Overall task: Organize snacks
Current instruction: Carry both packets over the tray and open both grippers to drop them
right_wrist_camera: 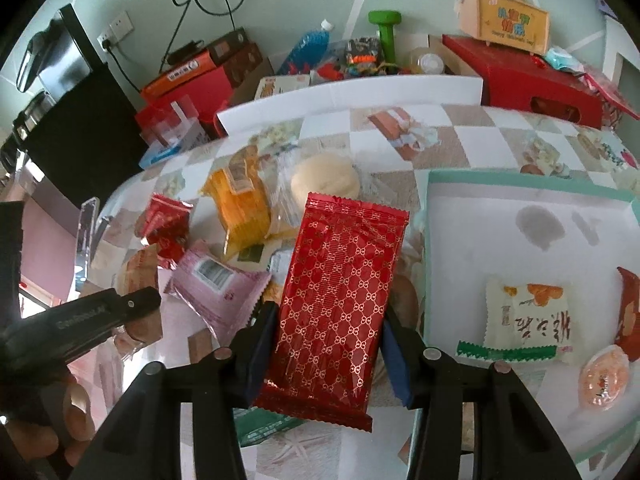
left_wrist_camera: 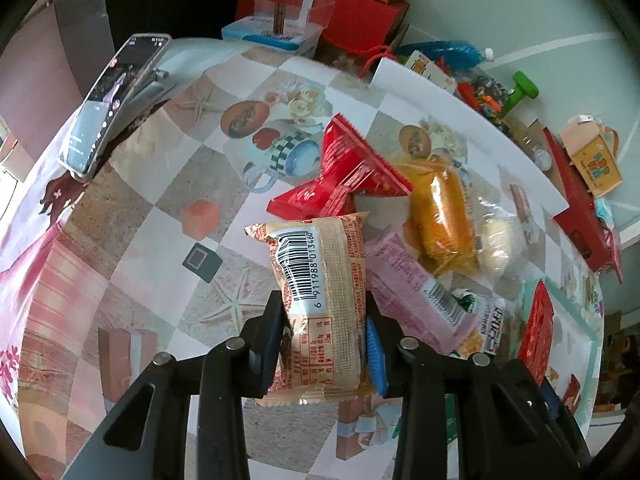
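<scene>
Now each hand-held gripper pinches one snack packet above the counter.

Left hand-held gripper point(left_wrist_camera: 326, 344) has its two fingers pressed against the sides of a beige barcode packet point(left_wrist_camera: 320, 304), which stands upright between them, clear of the patterned counter point(left_wrist_camera: 160, 240). Right hand-held gripper point(right_wrist_camera: 332, 352) clamps a red packet with a gold pattern point(right_wrist_camera: 340, 300) in the same way, its fingers touching both long edges. Just behind the grippers lies the loose pile: a red crumpled packet point(left_wrist_camera: 348, 176), an orange-yellow packet point(left_wrist_camera: 444, 216), a pink packet point(left_wrist_camera: 404, 284) and a clear-wrapped pale bun point(right_wrist_camera: 325, 180). Beside the right gripper sits a white tray with a teal rim point(right_wrist_camera: 430, 240), holding a white packet with green edge point(right_wrist_camera: 524, 324) and a round orange sweet point(right_wrist_camera: 604, 380). A phone point(left_wrist_camera: 112, 104) leans on a stand at the counter's far left edge.
</scene>
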Motion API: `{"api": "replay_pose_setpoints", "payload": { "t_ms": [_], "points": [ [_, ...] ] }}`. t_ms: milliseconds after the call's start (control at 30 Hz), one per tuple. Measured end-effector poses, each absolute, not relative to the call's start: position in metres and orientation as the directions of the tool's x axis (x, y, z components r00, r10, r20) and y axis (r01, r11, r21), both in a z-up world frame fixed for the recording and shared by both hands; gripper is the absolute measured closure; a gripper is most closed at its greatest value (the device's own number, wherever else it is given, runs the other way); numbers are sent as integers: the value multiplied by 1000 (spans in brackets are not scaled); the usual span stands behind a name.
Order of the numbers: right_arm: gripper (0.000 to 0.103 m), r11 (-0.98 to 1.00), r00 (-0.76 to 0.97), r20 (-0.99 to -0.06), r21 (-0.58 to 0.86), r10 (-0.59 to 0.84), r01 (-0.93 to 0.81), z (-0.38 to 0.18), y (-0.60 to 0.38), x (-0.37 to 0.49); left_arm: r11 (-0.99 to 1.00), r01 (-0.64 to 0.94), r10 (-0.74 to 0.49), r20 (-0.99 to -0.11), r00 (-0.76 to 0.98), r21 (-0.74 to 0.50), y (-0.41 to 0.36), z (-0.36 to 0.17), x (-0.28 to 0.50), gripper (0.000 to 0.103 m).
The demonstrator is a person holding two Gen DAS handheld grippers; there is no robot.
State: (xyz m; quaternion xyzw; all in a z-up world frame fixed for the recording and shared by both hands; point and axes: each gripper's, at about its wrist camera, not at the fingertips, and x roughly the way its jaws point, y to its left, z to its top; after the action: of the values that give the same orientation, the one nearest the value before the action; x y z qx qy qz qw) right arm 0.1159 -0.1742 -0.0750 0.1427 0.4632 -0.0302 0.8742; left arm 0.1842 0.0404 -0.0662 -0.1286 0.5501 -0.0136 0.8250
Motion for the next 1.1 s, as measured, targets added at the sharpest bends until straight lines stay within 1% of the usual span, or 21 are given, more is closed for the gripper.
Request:
{"api": "replay_pose_setpoints", "payload": {
  "t_ms": [433, 767, 1100],
  "points": [
    [51, 947, 614, -786, 246, 71, 205, -57, -188, 107, 967, -40, -208, -865, 457, -254, 18, -41, 176, 65],
    [51, 911, 633, -774, 258, -3, 321, -48, -236, 91, 966, 52, -249, -844, 474, -255, -15, -29, 173, 65],
    [51, 853, 632, -770, 268, -89, 447, -43, -291, 67, 952, 181, -303, -834, 462, -245, -63, -22, 164, 65]
  ]
}}
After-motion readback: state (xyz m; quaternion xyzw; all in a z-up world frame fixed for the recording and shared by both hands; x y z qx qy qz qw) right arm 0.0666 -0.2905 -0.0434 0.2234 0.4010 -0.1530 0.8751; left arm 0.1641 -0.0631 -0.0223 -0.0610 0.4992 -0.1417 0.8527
